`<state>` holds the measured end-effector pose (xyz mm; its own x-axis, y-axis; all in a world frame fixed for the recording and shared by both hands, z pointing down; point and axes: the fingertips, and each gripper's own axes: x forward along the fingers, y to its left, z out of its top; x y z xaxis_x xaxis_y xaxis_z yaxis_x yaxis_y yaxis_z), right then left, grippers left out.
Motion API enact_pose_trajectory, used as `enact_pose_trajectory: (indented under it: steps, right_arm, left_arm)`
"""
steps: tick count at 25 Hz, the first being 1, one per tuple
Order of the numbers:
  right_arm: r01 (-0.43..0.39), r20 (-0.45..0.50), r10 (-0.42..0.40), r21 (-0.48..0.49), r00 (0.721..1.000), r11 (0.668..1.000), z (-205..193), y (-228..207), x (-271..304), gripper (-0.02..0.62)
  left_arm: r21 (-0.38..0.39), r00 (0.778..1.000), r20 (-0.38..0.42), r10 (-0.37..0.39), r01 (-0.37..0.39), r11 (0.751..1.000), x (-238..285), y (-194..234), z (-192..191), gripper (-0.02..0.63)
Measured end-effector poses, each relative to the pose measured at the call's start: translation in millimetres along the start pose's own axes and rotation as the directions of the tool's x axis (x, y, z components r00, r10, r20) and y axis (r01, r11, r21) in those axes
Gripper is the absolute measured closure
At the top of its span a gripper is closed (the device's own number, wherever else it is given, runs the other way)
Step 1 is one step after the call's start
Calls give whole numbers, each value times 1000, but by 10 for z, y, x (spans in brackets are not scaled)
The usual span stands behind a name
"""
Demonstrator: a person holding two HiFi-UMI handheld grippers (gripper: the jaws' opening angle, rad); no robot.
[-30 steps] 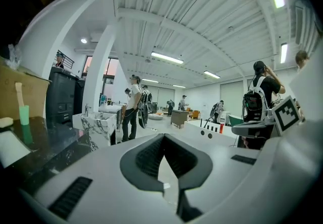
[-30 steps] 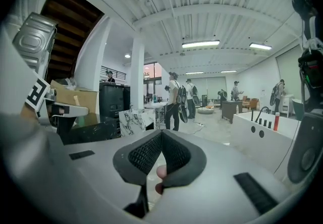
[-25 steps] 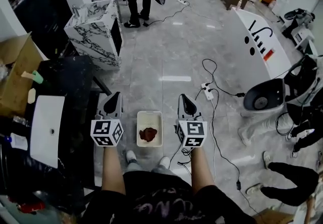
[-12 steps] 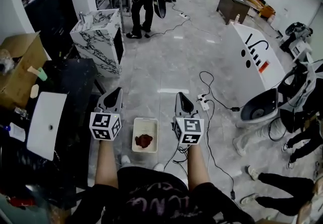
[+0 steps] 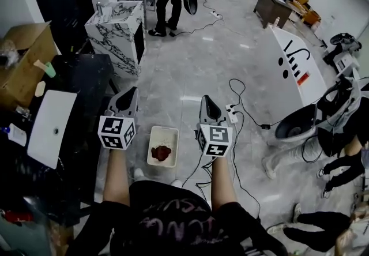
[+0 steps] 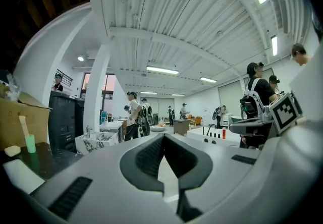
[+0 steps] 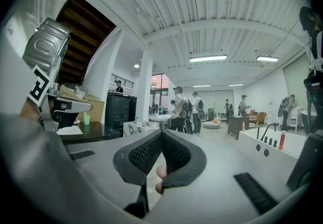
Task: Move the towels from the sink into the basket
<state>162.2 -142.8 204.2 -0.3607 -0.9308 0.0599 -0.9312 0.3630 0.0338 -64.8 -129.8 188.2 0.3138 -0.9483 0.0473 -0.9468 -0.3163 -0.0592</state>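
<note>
- The sink (image 5: 40,139), white with a dark drain spot, lay on a black counter (image 5: 86,85) at the far left; only the head view looked down into it.
- The left gripper (image 5: 132,92) hung over the floor just beside that counter. From above its jaws merged into one dark wedge. Its own view (image 6: 163,136) showed the ribbed pads meeting at the tips with nothing between them.
- The basket (image 5: 164,132) stood on the floor between the two grippers and below them, seen only from the head. A reddish towel (image 5: 162,153) lay crumpled in its near end, too small for its folds to be made out.
- The right gripper (image 5: 206,99) was level with the left. Its own view (image 7: 162,132) showed the jaws pressed together and empty.
- That view also caught the person's fingertips (image 7: 160,171) through the gap behind the pads. From above, the marker cube (image 5: 214,139) hid them.
- Both gripper views looked out level across the room at distant standing people, so the floor under the grippers was cut off.
</note>
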Motion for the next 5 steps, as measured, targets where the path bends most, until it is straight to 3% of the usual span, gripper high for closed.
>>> enact_pose_trajectory:
  steps: [5]
  right_arm:
    - [-4, 19, 4, -9, 1000, 1000, 82, -14, 88, 581]
  left_arm:
    - [0, 1000, 25, 8, -8, 1000, 30, 53, 73, 591]
